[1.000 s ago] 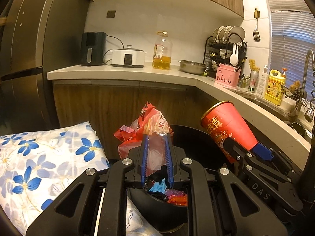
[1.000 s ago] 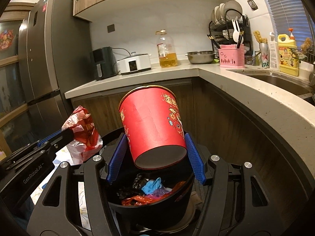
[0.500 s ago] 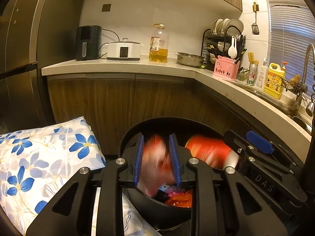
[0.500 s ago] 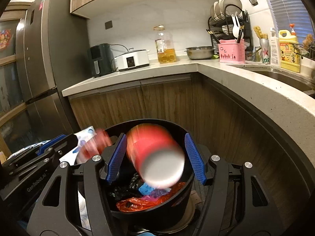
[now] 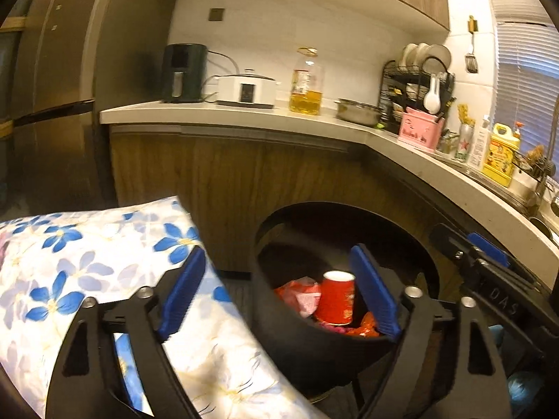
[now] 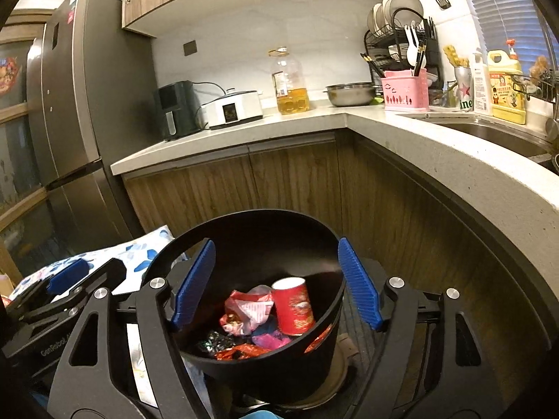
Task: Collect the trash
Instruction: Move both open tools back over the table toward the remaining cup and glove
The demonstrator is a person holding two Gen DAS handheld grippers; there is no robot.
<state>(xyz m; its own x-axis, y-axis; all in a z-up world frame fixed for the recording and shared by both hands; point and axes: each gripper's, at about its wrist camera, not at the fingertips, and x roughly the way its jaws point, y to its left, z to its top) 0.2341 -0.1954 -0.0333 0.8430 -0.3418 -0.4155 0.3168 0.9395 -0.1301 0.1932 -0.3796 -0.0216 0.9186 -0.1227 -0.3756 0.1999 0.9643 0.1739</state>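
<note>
1. So a second ago I was hanging onto a red paper cup with my right gripper [image 6: 276, 282] and a crumpled red-and-white snack wrapper with my left gripper [image 5: 277, 293]. Now both are sitting spread wide open with nothing between the blue pads. Stuff's been dropped.

2. The red paper cup [image 6: 293, 305] is now lying inside the black trash bin [image 6: 244, 218], tilted, its white bottom pointing up, toward the right side of the pile. The snack wrapper [image 6: 248, 309] is landing just left of it, touching it as far as I can tell.

3. Under those two I'm seeing older trash: orange-red foil bits, something pink, something blue, a dark shiny wrapper near the front. Can't tell exactly what each is.

4. In the left wrist view I'm looking at the same cup [image 5: 337, 296] and wrapper [image 5: 302, 293] down in the bin [image 5: 276, 230], with the floral pillow [image 5: 87, 269] sitting just left of the bin, under my left finger.

5. My take: this drop-off is done, both items are binned, nothing is hanging over the rim. I'm guessing I'm now free to go hunting for more trash, though I'm not spotting any obvious loose litter in these views. The counter [image 6: 314, 118] is just holding kitchen stuff.
</note>
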